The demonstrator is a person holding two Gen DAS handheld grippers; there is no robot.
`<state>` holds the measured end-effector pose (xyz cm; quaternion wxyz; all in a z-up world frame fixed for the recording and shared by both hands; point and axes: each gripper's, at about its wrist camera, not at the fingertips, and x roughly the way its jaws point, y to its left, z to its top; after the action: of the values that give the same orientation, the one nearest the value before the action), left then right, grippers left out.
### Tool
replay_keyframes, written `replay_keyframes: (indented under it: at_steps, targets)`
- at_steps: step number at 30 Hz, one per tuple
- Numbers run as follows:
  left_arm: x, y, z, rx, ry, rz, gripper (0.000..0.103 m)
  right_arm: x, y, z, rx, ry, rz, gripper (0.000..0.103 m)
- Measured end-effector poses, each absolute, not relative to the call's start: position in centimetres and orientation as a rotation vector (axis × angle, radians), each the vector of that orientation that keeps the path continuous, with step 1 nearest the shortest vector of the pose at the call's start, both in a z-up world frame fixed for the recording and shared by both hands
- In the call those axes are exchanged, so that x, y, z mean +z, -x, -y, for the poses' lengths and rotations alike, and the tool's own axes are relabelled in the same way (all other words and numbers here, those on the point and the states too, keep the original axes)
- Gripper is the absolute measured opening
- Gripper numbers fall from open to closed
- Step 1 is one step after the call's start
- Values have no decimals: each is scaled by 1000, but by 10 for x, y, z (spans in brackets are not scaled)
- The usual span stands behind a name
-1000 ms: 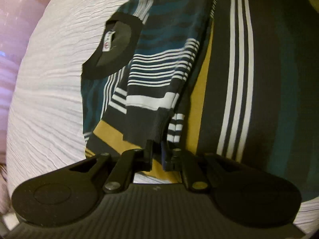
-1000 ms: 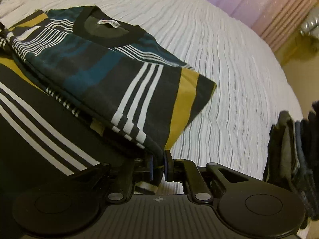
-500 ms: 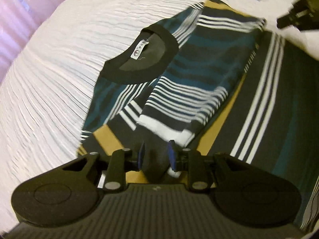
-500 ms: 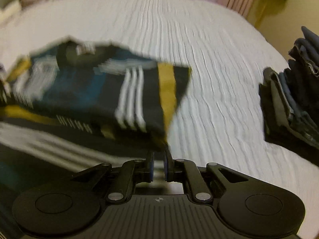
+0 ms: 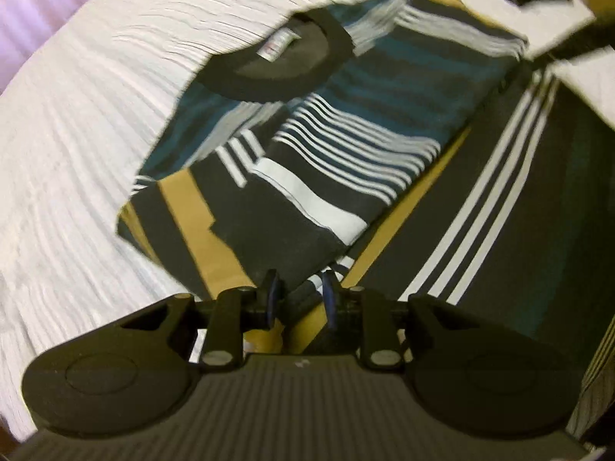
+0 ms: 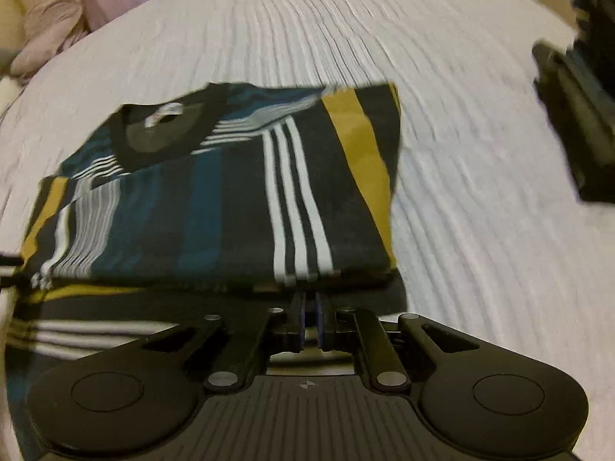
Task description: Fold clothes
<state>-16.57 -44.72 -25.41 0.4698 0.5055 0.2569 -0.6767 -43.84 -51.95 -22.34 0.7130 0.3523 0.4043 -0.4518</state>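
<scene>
A striped T-shirt (image 5: 326,123) in black, teal, mustard and white lies partly folded on a white ribbed bedspread (image 5: 84,123), its black collar and label facing up at the far end from both tools. In the left wrist view, the left gripper (image 5: 298,296) sits at the near edge of a folded-over sleeve panel; its two fingers stand apart with a clear gap, and the dark hem of the fabric lies just beyond and between the tips, apparently let go. In the right wrist view, the right gripper (image 6: 310,317) is at the near edge of the shirt's folded upper layer, right below the three white stripes; its fingers are drawn nearly together, but whether cloth is pinched between them cannot be told. A pile of dark clothes (image 6: 576,115) lies well apart on the bedspread to the right.
</scene>
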Motion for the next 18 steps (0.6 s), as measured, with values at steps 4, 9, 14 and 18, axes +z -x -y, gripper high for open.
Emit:
replay_keyframes:
  at_steps: [4,9,14,18]
  targets:
    - [-235,165,436,-1616,-1154,-666,20,-182,445,498,-1026,-759,-864,87]
    - [-213,176,411,-1535,-1088,-699,24,-146,451,488,-992,-801,-814,87]
    - [-206,190,369,-1449,-1059,-748,33,-162,453,477,-934,-883,-828,87]
    - [-202,196,326,-1395,-1030,-794,42,-174,450,456,-869,-897,-865,87]
